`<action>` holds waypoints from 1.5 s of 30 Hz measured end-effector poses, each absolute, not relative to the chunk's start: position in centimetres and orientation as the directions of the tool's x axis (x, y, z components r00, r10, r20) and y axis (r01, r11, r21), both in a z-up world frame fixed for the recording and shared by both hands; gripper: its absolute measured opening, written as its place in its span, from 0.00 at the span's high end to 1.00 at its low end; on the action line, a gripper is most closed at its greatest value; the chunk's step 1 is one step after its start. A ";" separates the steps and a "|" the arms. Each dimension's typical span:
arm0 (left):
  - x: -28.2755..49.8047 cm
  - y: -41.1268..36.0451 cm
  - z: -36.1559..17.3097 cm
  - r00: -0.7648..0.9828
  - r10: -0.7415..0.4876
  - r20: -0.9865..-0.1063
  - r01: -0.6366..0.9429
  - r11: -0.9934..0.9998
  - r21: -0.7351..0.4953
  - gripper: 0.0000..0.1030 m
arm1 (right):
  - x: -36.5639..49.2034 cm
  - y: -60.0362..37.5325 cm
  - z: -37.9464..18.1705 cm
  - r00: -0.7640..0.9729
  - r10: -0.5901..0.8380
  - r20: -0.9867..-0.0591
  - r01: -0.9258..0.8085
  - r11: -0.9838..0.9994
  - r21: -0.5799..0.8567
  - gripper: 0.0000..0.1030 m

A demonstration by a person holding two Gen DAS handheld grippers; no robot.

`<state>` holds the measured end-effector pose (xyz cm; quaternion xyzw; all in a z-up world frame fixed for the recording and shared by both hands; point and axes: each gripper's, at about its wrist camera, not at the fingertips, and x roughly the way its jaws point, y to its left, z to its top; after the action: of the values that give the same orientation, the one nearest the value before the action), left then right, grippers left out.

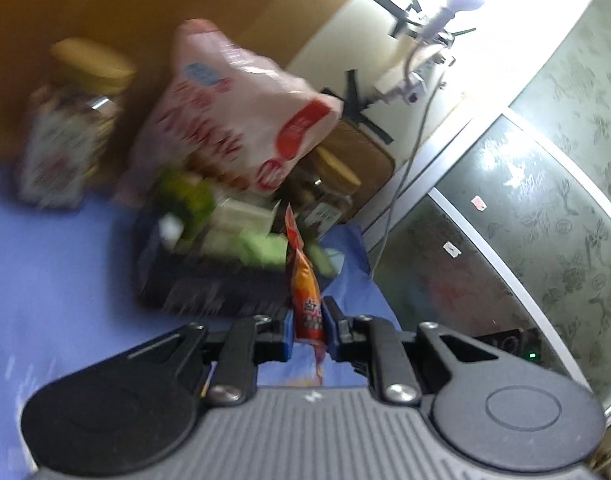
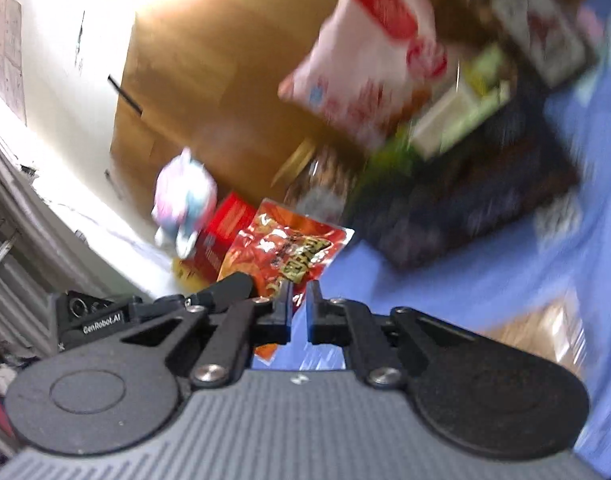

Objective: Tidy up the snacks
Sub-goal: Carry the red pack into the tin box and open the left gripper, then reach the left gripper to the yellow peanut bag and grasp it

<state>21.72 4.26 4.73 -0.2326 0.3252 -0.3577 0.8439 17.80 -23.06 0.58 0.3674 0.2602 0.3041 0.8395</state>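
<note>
Blue tabletop [image 1: 57, 264]: near the black basket [image 1: 209, 284], left gripper [image 1: 308, 320] pinches an orange packet [image 1: 305, 296]; right gripper's [image 2: 299, 300] fingers pressed together, empty.

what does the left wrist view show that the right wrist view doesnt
Only the left wrist view: the left hand-held gripper shut on an orange-red foil snack packet, and patterned frosted glass panels.

Only the right wrist view: the right hand-held gripper shut on nothing, a pink and blue plush toy and a red box.

Both: the black basket of snacks, the white and red plastic bag, the blue tablecloth.
</note>
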 end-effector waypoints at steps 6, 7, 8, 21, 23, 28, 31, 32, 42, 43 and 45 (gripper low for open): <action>29.1 0.1 4.9 0.523 -0.738 -0.426 0.500 0.670 -0.549 0.85 | 23.4 -24.0 1.3 0.778 0.570 -0.264 -0.292 0.700 0.651 0.91; 30.1 -0.5 4.7 0.530 -0.724 -0.441 0.503 0.688 -0.523 0.85 | 24.3 -24.0 1.2 0.784 0.558 -0.271 -0.292 0.718 0.631 0.91; 30.7 -0.9 4.5 0.537 -0.711 -0.455 0.505 0.702 -0.502 0.83 | 25.0 -24.0 1.0 0.789 0.546 -0.281 -0.294 0.737 0.608 0.90; 26.8 -1.3 4.8 0.749 -0.322 -0.578 0.347 0.935 -0.072 0.47 | 23.4 -25.5 1.5 0.827 0.498 -0.260 -0.313 0.793 0.522 0.85; 24.5 -0.6 5.2 0.763 -0.317 -0.563 0.354 0.934 -0.047 0.45 | 21.7 -26.4 1.5 0.825 0.502 -0.258 -0.304 0.780 0.547 0.79; 19.2 0.8 3.9 0.761 -0.332 -0.557 0.359 0.931 -0.063 0.38 | 17.1 -27.4 0.0 0.810 0.510 -0.288 -0.262 0.755 0.601 0.74; 17.0 1.1 2.3 0.726 -0.349 -0.593 0.351 0.929 -0.116 0.38 | 14.5 -27.3 -1.7 0.768 0.555 -0.320 -0.258 0.725 0.639 0.74; 16.5 1.3 1.8 0.707 -0.364 -0.606 0.358 0.924 -0.136 0.38 | 13.8 -27.1 -2.3 0.755 0.564 -0.333 -0.262 0.726 0.635 0.74; 16.8 1.1 -1.6 0.590 -0.455 -0.667 0.323 0.890 -0.322 0.38 | 10.8 -22.9 -4.0 0.720 0.527 -0.451 -0.285 0.818 0.500 0.66; 16.9 1.0 -1.8 0.581 -0.460 -0.671 0.320 0.888 -0.331 0.38 | 10.7 -22.5 -3.8 0.724 0.519 -0.455 -0.293 0.828 0.478 0.63; 16.8 0.6 -2.1 0.576 -0.460 -0.676 0.323 0.888 -0.328 0.38 | 10.7 -21.9 -3.7 0.729 0.506 -0.461 -0.301 0.842 0.448 0.61</action>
<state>16.82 0.57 -2.08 -0.0845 0.4037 -0.2216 0.8836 10.67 -21.91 -3.66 0.1739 0.2944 0.2210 0.9134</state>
